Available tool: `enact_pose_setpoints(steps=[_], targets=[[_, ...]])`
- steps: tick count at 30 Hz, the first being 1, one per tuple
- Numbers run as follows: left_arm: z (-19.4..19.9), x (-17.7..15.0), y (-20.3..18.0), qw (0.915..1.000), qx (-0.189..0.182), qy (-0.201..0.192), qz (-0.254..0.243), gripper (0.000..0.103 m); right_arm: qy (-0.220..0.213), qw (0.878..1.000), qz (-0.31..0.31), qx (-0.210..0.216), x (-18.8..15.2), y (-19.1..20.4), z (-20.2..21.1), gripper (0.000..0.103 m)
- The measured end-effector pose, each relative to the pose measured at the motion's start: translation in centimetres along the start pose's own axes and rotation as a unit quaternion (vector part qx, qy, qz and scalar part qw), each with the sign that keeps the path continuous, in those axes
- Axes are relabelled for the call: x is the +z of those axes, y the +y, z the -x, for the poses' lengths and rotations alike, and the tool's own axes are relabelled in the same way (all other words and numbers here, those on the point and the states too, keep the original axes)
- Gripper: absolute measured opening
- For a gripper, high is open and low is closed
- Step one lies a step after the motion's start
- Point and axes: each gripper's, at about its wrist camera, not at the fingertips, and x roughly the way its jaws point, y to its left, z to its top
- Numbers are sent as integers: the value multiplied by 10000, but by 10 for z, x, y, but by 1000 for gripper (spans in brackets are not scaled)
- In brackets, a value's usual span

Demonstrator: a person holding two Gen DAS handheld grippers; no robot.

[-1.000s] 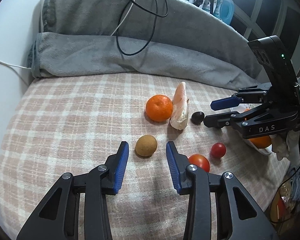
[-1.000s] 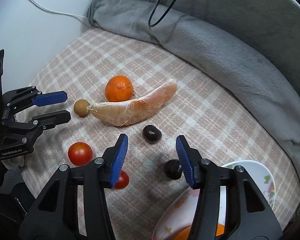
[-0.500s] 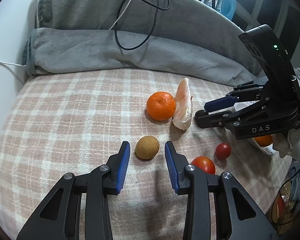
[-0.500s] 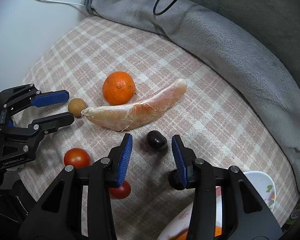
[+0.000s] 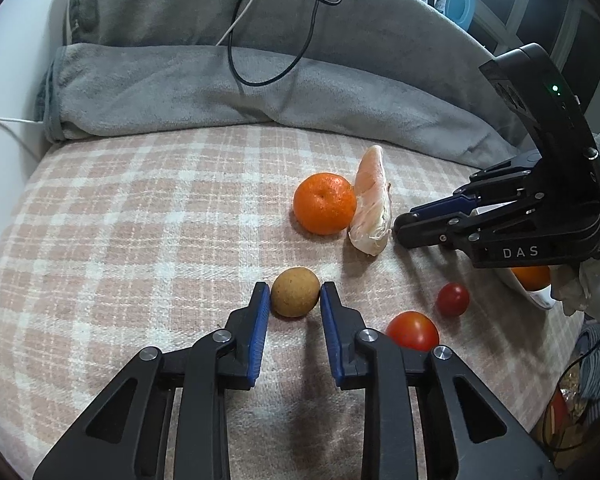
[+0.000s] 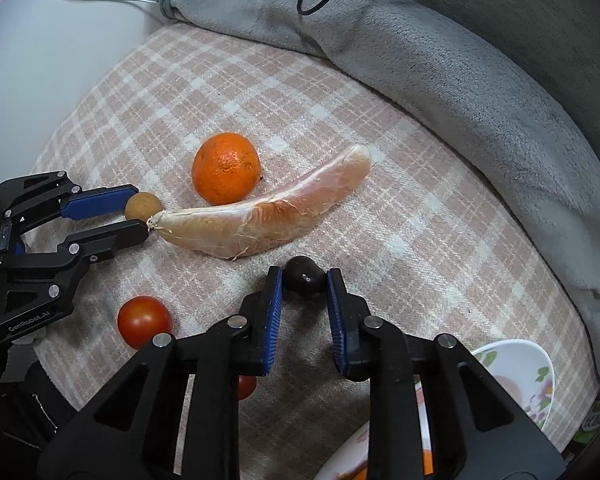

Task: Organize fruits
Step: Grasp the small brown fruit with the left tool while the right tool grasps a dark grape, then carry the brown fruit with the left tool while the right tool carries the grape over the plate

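On the pink plaid cover, my left gripper [image 5: 294,294] is closing on a small round brown fruit [image 5: 295,298], and both blue pads touch its sides. My right gripper [image 6: 303,280] is shut on a small dark fruit [image 6: 304,278] that rests on the cover. Between them lie an orange [image 5: 324,209] and a long peeled citrus segment [image 6: 260,220]. A larger tomato [image 5: 413,330] and a smaller tomato [image 5: 453,299] sit to the right of my left gripper. A white flowered bowl [image 6: 515,364] stands at the lower right and holds orange fruit, mostly hidden.
A rolled grey blanket [image 5: 220,88] runs along the back with a black cable [image 5: 260,60] looped on it. A white wall [image 6: 60,60] borders the cover on the left. The cover drops off at the right, past the bowl.
Both grippers' jaws have narrowed. The left one came forward around the brown fruit; the right one moved up to the dark fruit and closed on it.
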Motion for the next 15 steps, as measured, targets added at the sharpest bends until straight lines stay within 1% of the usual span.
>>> enact_pose_setpoints(steps=[6,15], targets=[[5,-1,1,9999,30,-99,51,24,-117,9999,-108,53,-8,-6,8,22],[30,1,-6,9992,84,-376,45,24,-489,9985,-178,164,-21,-5,41,22]])
